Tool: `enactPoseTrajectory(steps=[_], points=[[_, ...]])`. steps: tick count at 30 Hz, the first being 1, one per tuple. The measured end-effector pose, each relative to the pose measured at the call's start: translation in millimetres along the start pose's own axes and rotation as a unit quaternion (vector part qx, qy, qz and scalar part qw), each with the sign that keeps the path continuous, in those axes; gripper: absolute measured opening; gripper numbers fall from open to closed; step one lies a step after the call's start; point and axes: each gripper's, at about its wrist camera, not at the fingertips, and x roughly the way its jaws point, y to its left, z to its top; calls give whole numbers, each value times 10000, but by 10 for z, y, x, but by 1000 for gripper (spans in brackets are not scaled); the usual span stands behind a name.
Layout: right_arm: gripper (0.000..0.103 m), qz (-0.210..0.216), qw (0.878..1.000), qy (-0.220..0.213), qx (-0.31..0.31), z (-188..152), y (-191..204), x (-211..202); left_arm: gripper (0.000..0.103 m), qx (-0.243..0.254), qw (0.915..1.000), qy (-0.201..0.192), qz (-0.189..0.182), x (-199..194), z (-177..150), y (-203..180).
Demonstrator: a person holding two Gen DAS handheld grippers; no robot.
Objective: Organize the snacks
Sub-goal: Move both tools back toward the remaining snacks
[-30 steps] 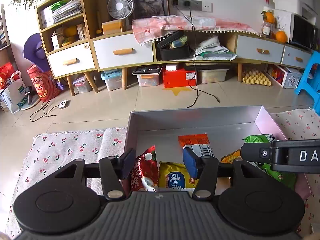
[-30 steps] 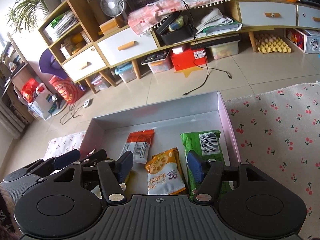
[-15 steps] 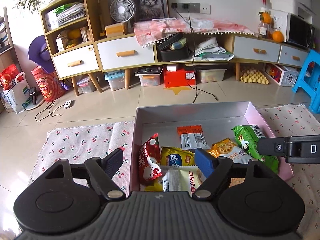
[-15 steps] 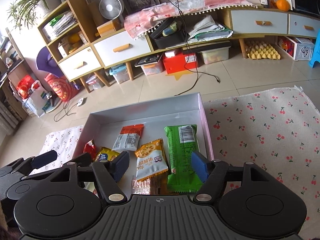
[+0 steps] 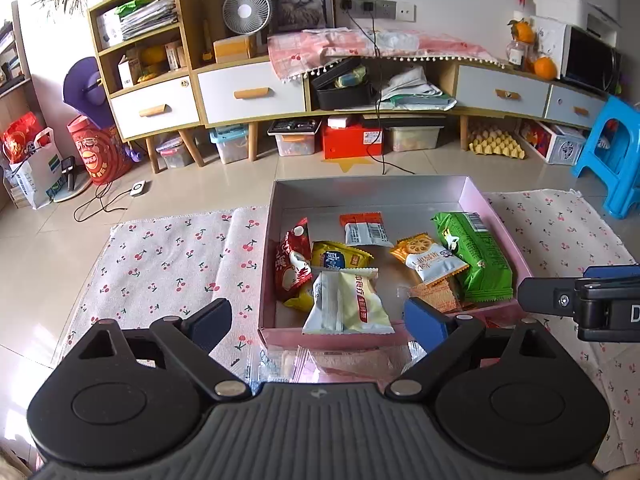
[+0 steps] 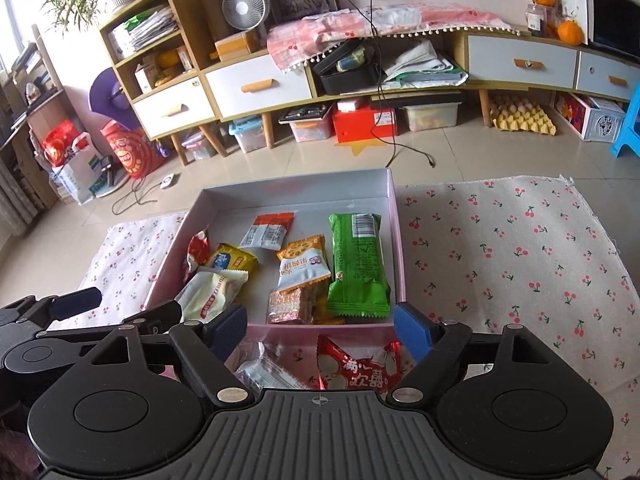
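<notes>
A pink box (image 5: 372, 192) with a grey inside lies on the cherry-print cloth and holds several snack packets. Among them are a white and yellow packet (image 5: 348, 300) at the front, a red one (image 5: 292, 268) and a long green one (image 5: 474, 256). My left gripper (image 5: 318, 318) hovers over the box's near edge. Its jaws are opening and nothing is pressed between them. My right gripper (image 6: 320, 326) hangs at the same edge, also opening and holding nothing. Below it, outside the box (image 6: 296, 196), lie a red packet (image 6: 360, 368) and a clear packet (image 6: 264, 372).
The cherry-print cloth (image 6: 500, 248) spreads wide to the right of the box and also to its left (image 5: 172, 256). Tiled floor lies beyond, with a black cable (image 6: 400, 144), a low cabinet (image 5: 256, 92) and a blue stool (image 5: 612, 152).
Both grippers have pulled back from inside the box towards its near edge while their jaws widened. The white and yellow packet now lies free in the box, and packets outside the box have come into view.
</notes>
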Motion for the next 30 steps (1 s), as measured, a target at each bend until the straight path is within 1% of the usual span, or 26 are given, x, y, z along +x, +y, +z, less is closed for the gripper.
enactPoseTrajectory(steps=[3,5,9,13,17,21,25,30], points=[[83,-58,10000,17,-66,-85,-6,-66,96,-48,10000,54,-24,-56,-55,12],[86,-77,9999,22,-87,-128,-15,-96,97,-97,9999,94,-49,-83,-89,24],[86,-117,9998,72,-125,-219,-39,-128,99,-190,9996,188,-101,-103,-162,30],[87,-236,9994,123,-199,-326,-26,-146,100,-373,9986,312,-188,-125,-303,55],[88,-295,9986,173,-398,-458,15,-163,101,-426,9978,443,-263,-148,-434,63],[88,-330,9967,259,-690,-563,65,-165,102,-471,9973,486,-291,-191,-523,101],[93,-400,9940,227,-988,-654,34,-174,102,-426,9976,497,-235,-203,-607,150],[94,-527,9915,301,-1154,-757,-143,-109,102,-477,9980,408,-119,-170,-750,245]])
